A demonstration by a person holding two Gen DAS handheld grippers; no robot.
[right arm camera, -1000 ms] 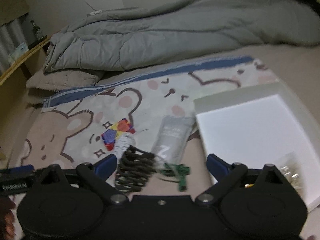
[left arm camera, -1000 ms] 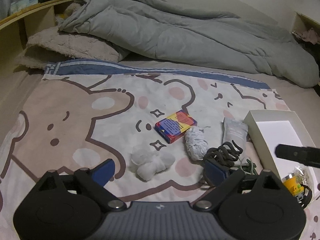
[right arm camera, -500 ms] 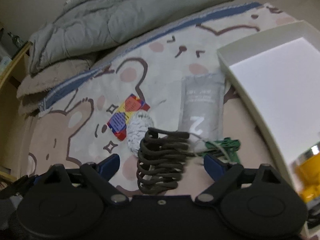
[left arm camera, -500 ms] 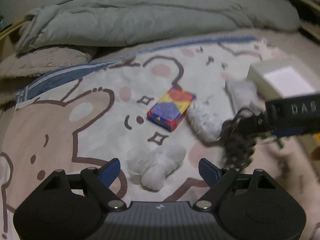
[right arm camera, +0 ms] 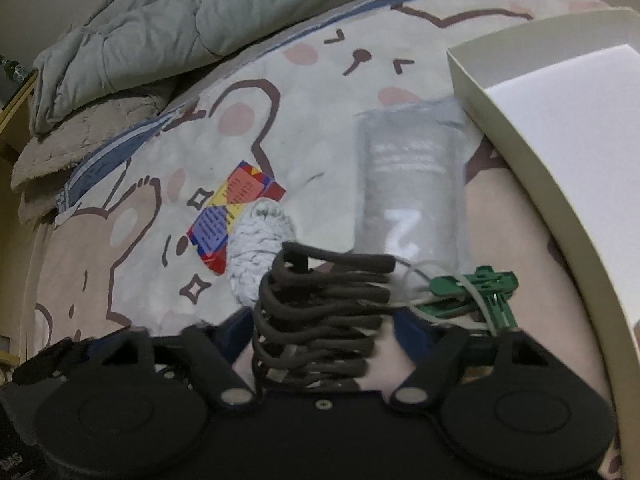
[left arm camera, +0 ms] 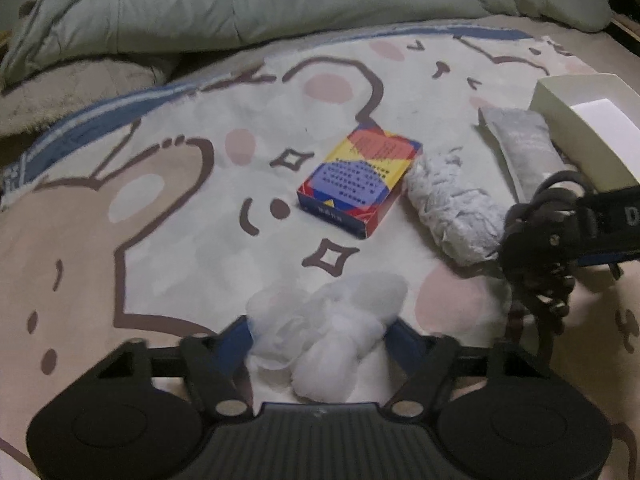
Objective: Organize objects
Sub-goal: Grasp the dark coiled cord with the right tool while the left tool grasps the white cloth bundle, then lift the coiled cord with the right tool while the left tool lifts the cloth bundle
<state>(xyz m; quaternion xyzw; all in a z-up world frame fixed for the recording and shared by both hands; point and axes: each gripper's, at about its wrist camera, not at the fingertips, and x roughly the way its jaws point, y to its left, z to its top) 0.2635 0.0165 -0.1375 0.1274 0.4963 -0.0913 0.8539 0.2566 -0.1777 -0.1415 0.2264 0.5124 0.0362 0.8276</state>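
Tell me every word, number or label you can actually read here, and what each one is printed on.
"2": large white numeral on the grey pouch; the lines printed above it are too blurred to read.
"D": a lone white letter on the right claw's black body, cut off at the picture's edge.
Colourful box: rows of small print, too small to read.
White tray: no text visible.

1. The left wrist view is aimed steeply down, close over the bear-print blanket [left arm camera: 120, 240].
2. The right wrist view is likewise angled down, close.
3. Shared: the colourful box [left arm camera: 360, 182] [right arm camera: 236, 216], toward 12 o'clock and 10 o'clock.
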